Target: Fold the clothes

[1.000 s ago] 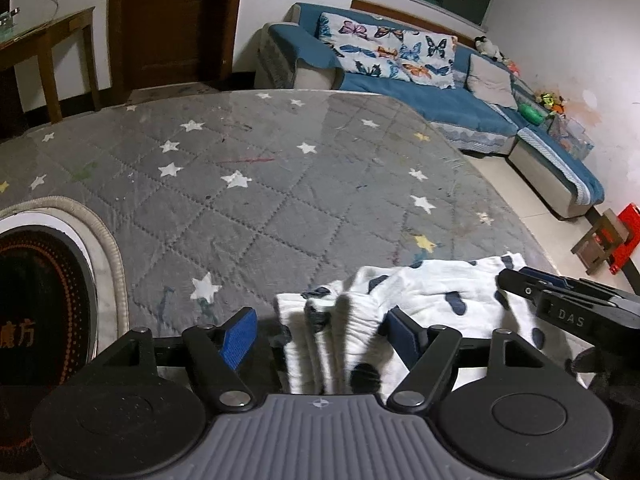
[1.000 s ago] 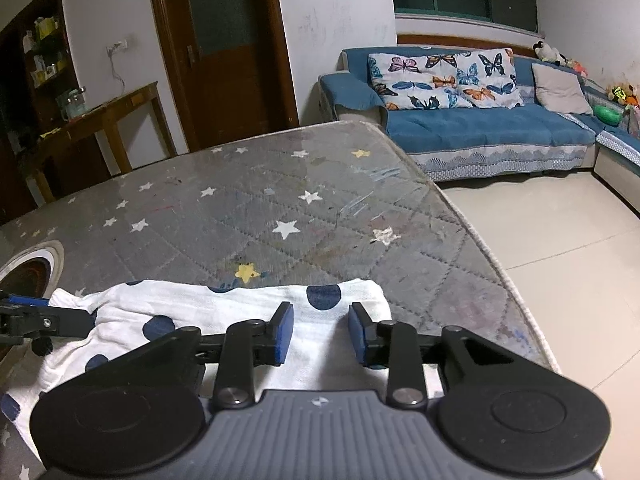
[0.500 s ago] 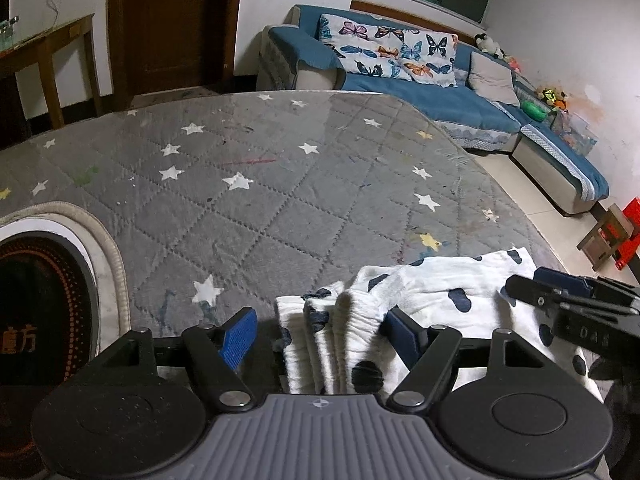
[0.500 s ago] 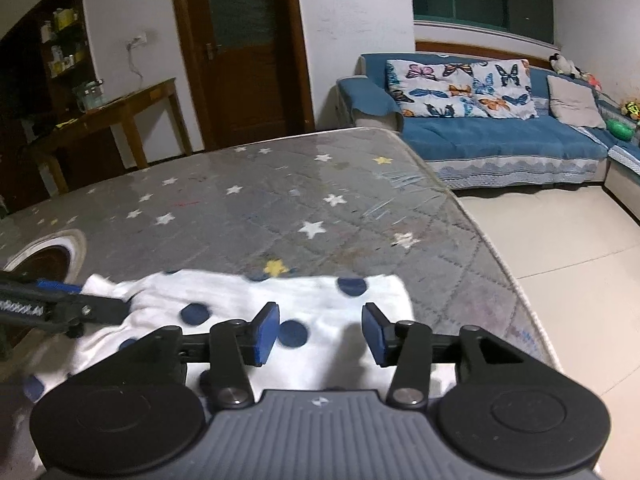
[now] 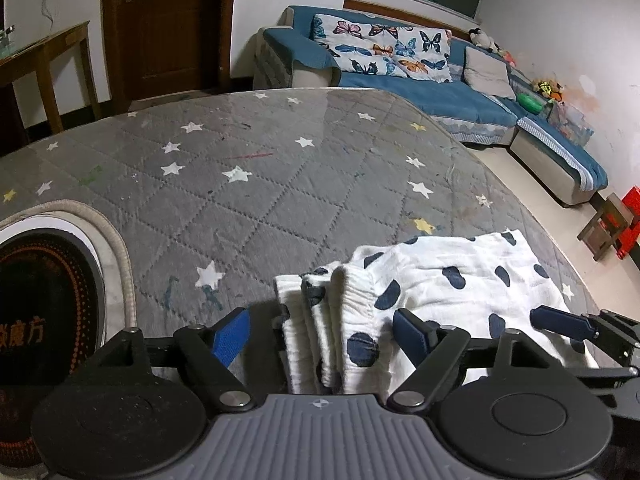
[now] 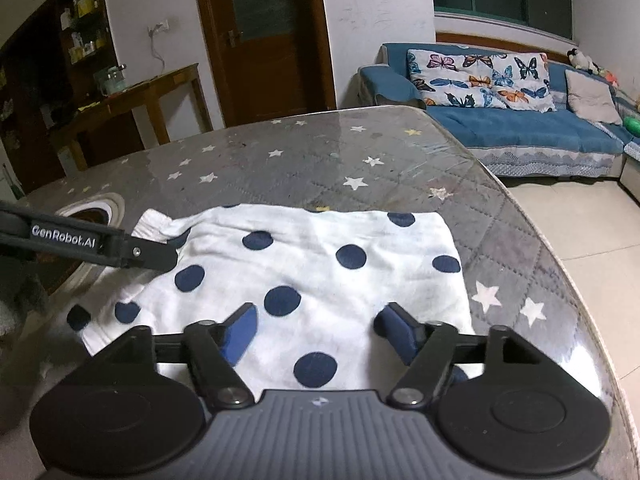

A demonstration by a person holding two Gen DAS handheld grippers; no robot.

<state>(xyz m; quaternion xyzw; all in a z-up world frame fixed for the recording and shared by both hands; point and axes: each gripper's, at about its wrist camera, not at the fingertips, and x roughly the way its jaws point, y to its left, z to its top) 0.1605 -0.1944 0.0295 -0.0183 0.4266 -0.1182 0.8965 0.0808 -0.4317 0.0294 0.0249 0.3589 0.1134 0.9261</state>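
Since the earlier frame the right gripper [image 6: 316, 334] has been drawn back over the polka-dot garment [image 6: 320, 276], and its jaws have just been opening; they are now spread wide above the cloth, with nothing pinched. The left gripper [image 5: 320, 334] is also seen with jaws parted, having just widened a little; the bunched, elasticated edge of the garment lies between its pads [image 5: 230, 336], though contact with the right pad cannot be judged clearly. The garment is spread flat on the grey star-patterned table cover [image 6: 320, 160], near its front edge.
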